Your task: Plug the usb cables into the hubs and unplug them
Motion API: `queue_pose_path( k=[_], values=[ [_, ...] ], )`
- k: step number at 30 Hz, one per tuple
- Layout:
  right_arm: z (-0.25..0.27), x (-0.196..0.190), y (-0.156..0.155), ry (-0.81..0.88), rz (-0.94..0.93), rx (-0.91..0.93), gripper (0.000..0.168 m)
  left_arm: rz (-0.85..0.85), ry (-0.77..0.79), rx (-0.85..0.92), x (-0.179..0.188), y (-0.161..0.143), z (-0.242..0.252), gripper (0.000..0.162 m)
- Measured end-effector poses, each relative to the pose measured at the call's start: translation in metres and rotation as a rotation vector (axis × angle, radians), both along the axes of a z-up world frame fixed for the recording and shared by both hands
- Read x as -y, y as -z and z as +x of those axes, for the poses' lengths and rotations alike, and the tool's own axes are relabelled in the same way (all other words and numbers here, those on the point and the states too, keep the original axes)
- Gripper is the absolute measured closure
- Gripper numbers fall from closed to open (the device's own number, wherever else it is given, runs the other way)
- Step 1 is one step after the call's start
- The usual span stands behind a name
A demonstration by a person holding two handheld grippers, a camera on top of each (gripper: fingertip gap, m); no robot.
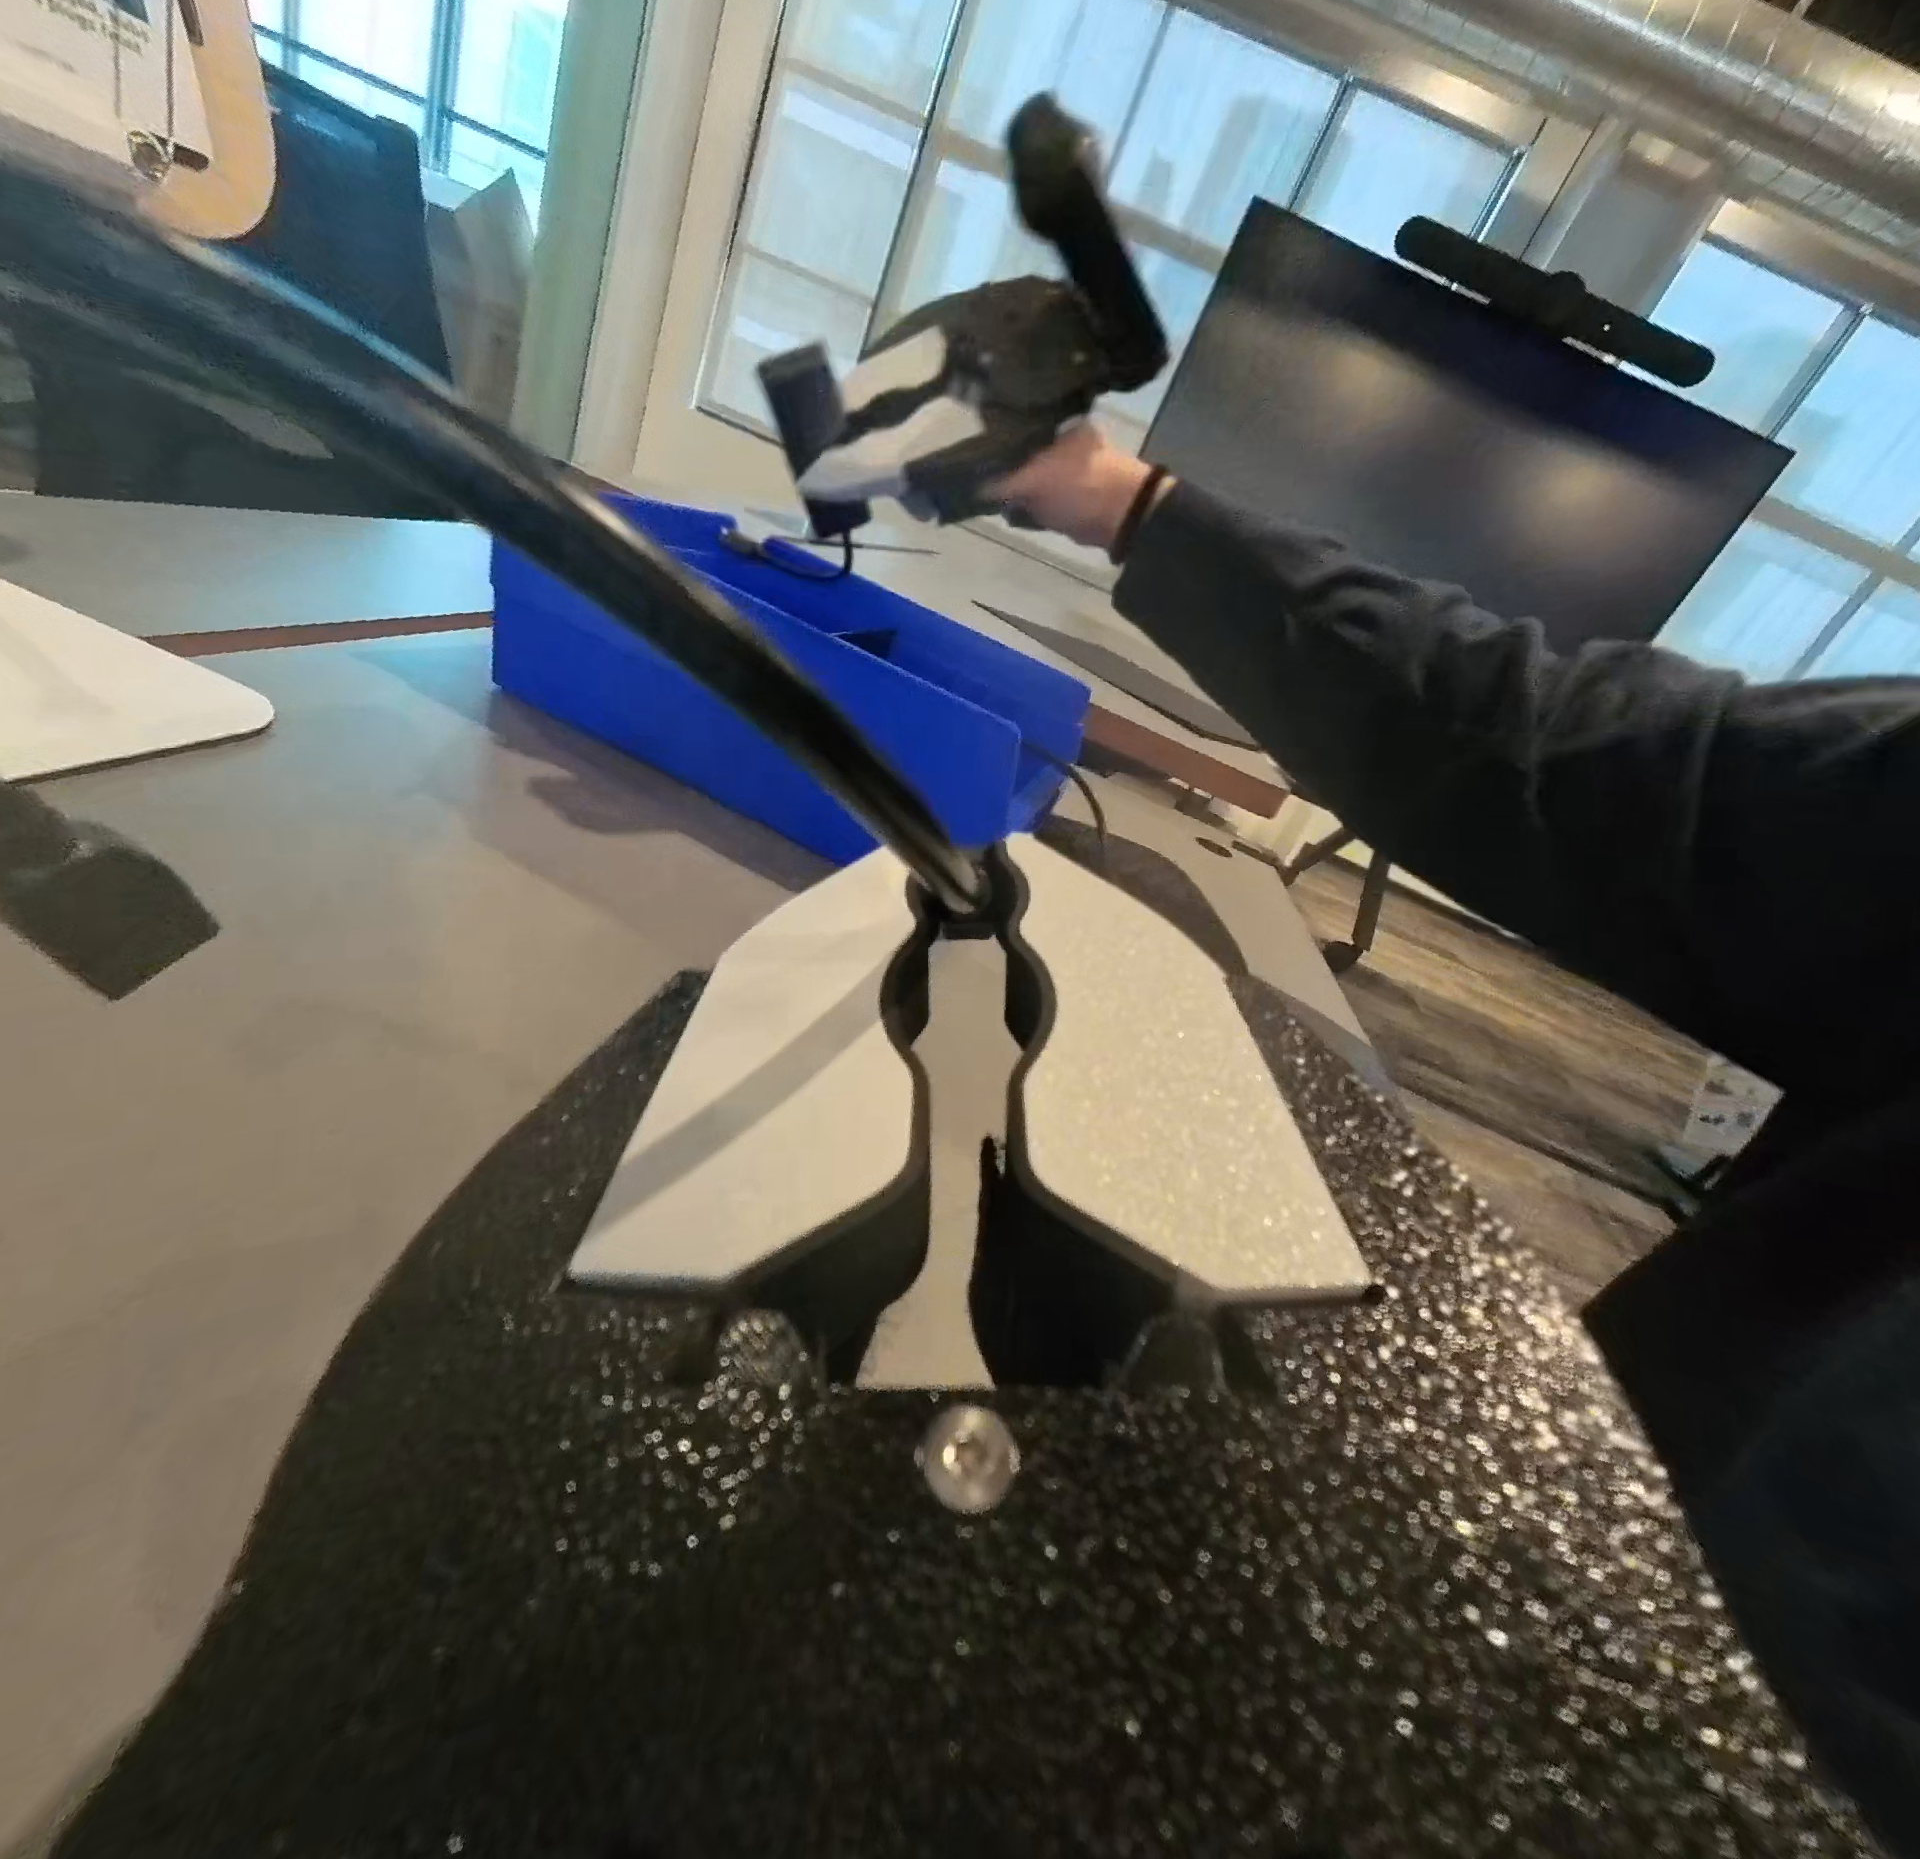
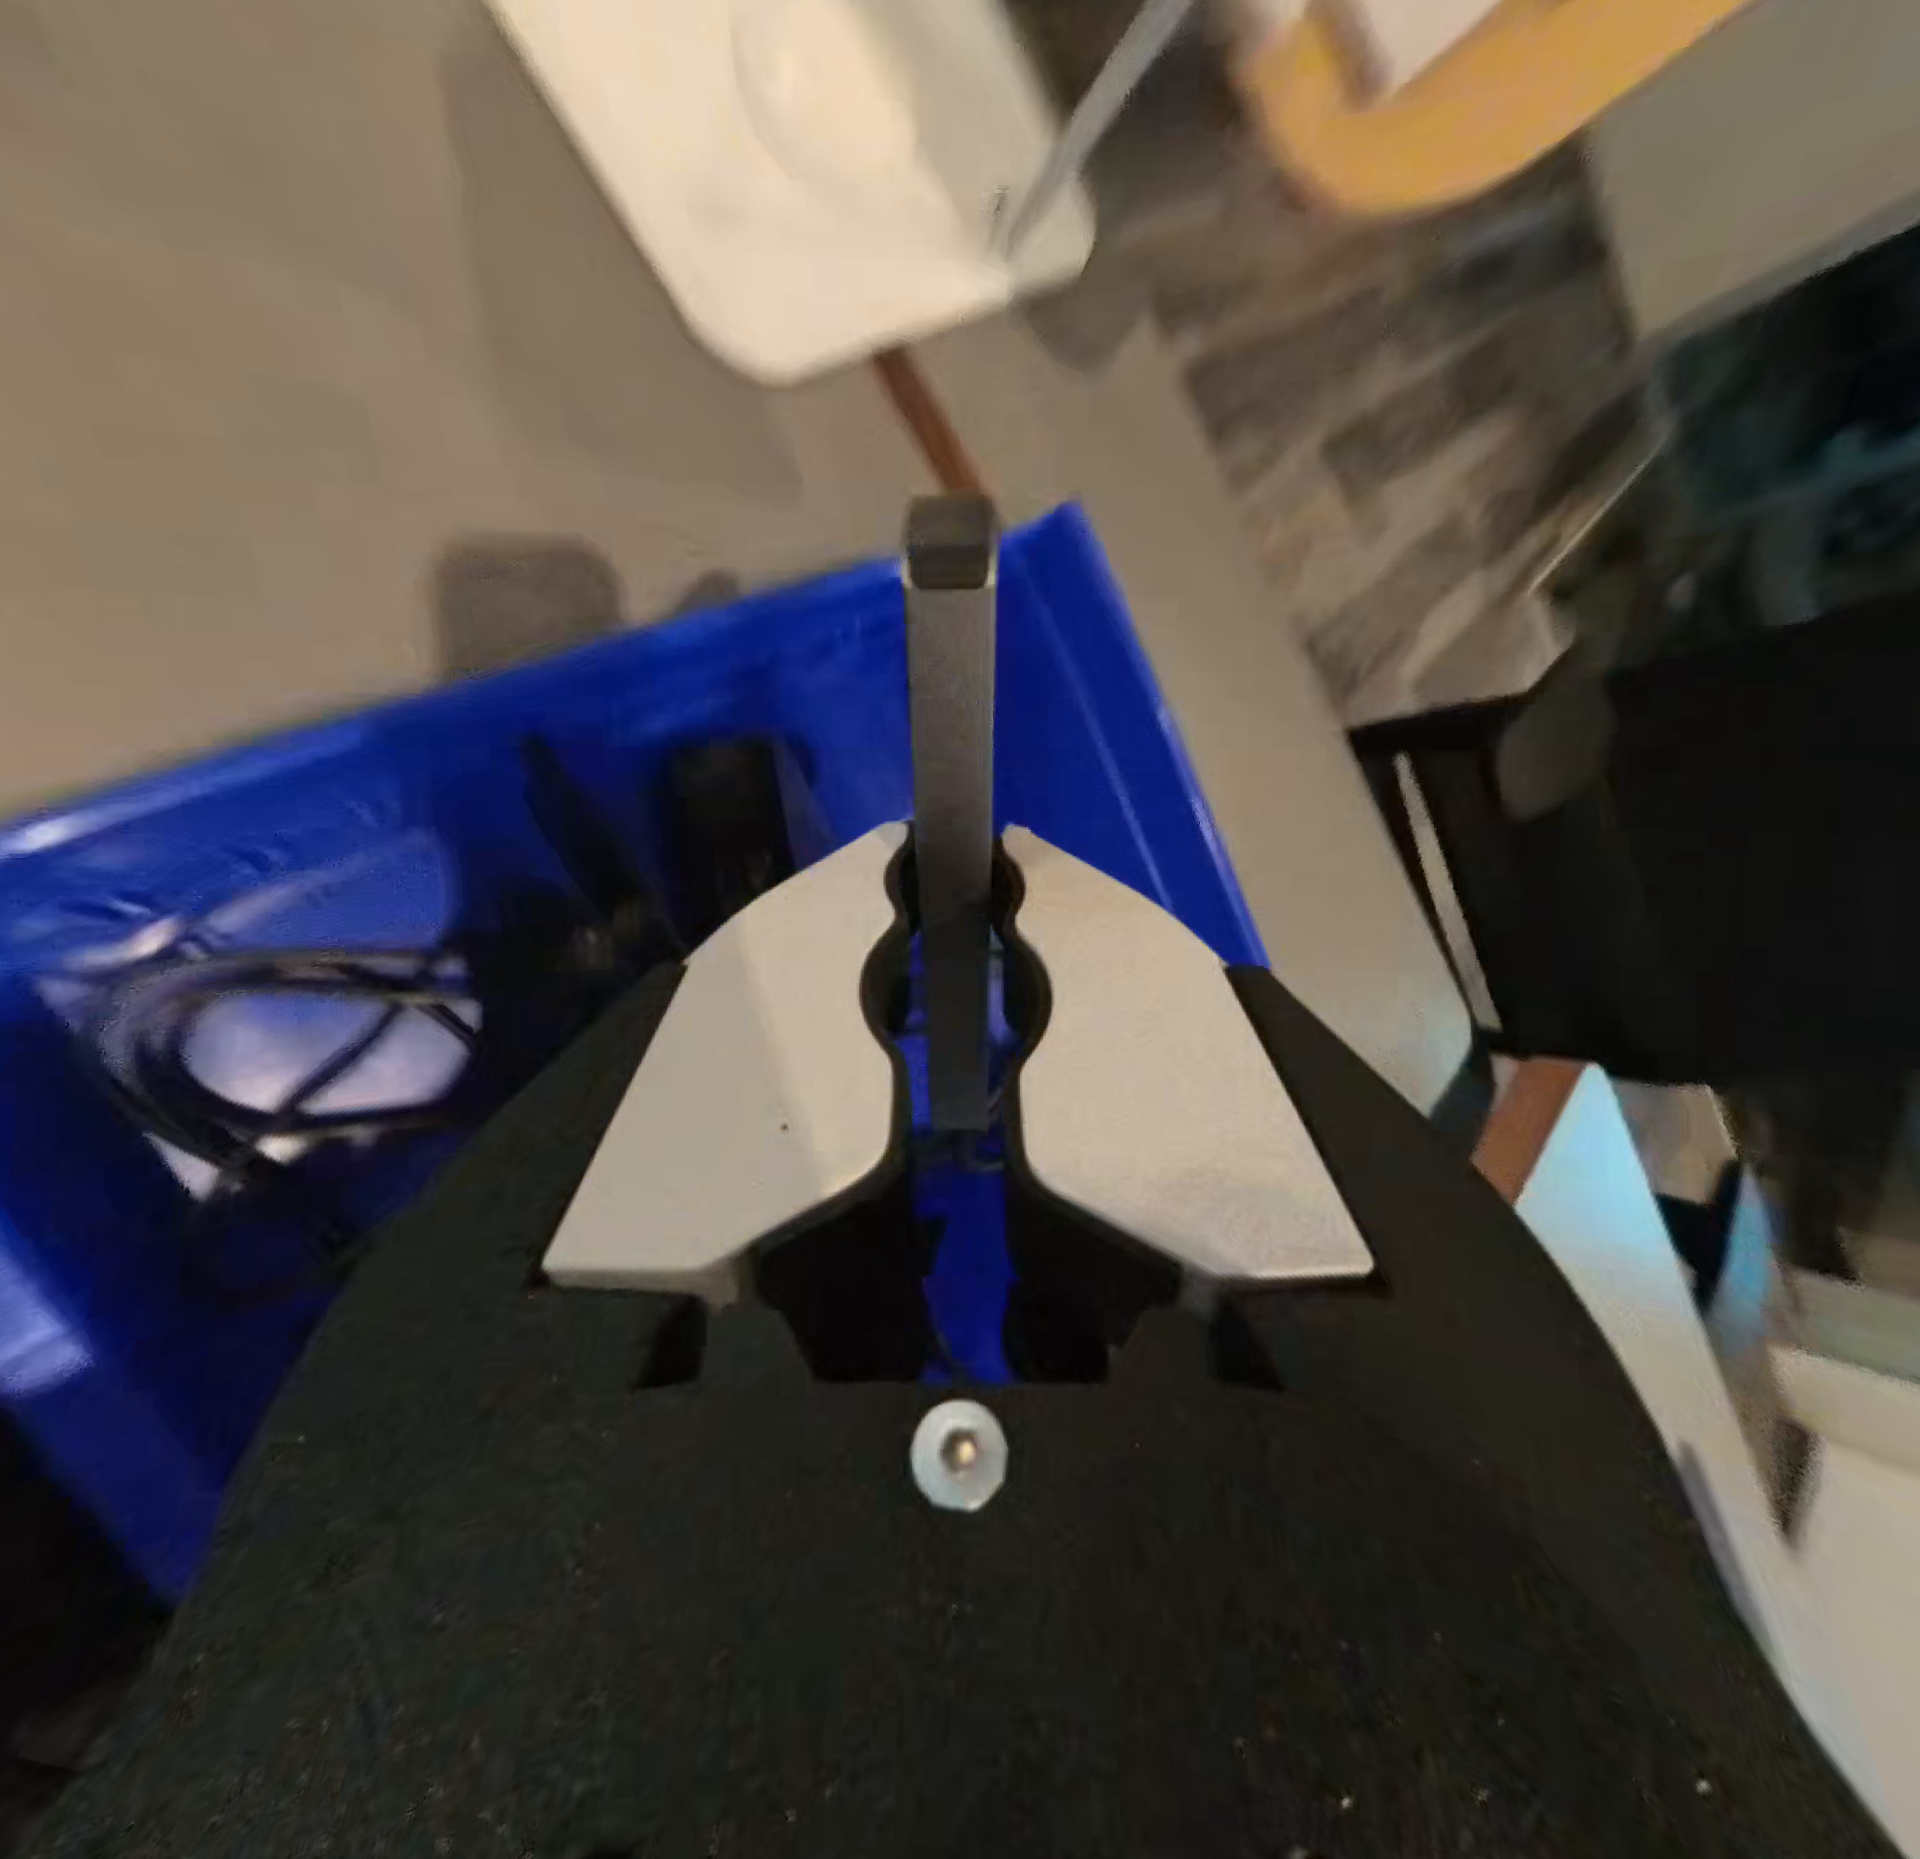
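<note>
My left gripper (image 1: 961, 890) is shut on a thick black USB cable (image 1: 665, 583) at its fingertips; the cable arcs up and to the left out of view. Just beyond stands a blue bin (image 1: 727, 729) on the grey table (image 1: 364, 926). My right gripper (image 1: 836, 443), held by a hand above the bin's far end, is shut on a flat grey hub (image 1: 798, 401). In the right wrist view the right gripper (image 2: 956, 859) clamps that hub (image 2: 951, 729) edge-on, tilted over the blue bin (image 2: 582, 687), where coiled black cables (image 2: 301, 1040) lie.
A white flat pad (image 1: 114, 697) lies on the table at left and shows in the right wrist view (image 2: 790, 147). A dark monitor (image 1: 1455, 459) stands behind on the right. A person's dark sleeve (image 1: 1507, 770) crosses the right side.
</note>
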State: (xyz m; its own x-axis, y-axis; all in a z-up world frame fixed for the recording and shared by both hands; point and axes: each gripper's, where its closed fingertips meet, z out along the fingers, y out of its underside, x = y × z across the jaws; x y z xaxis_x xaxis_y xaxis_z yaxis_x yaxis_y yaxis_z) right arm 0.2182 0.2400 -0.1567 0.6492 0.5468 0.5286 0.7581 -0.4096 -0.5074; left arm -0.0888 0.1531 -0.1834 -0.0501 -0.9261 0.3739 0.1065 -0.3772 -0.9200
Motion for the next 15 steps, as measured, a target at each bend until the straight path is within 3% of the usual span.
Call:
queue_pose_path(
  k=[5, 10, 15],
  values=[
    [0.013, -0.013, 0.061, 0.042, -0.276, 0.18, 0.156, 0.014, 0.005, -0.014, 0.001, 0.001, 0.0, 0.153],
    [0.027, -0.009, 0.092, 0.173, -0.459, 0.23, 0.155, 0.0, 0.014, -0.006, 0.0, 0.001, -0.001, 0.153],
    [0.03, -0.01, 0.072, 0.289, -0.422, 0.153, 0.109, -0.004, 0.018, -0.002, 0.0, 0.002, -0.001, 0.153]
  ],
)
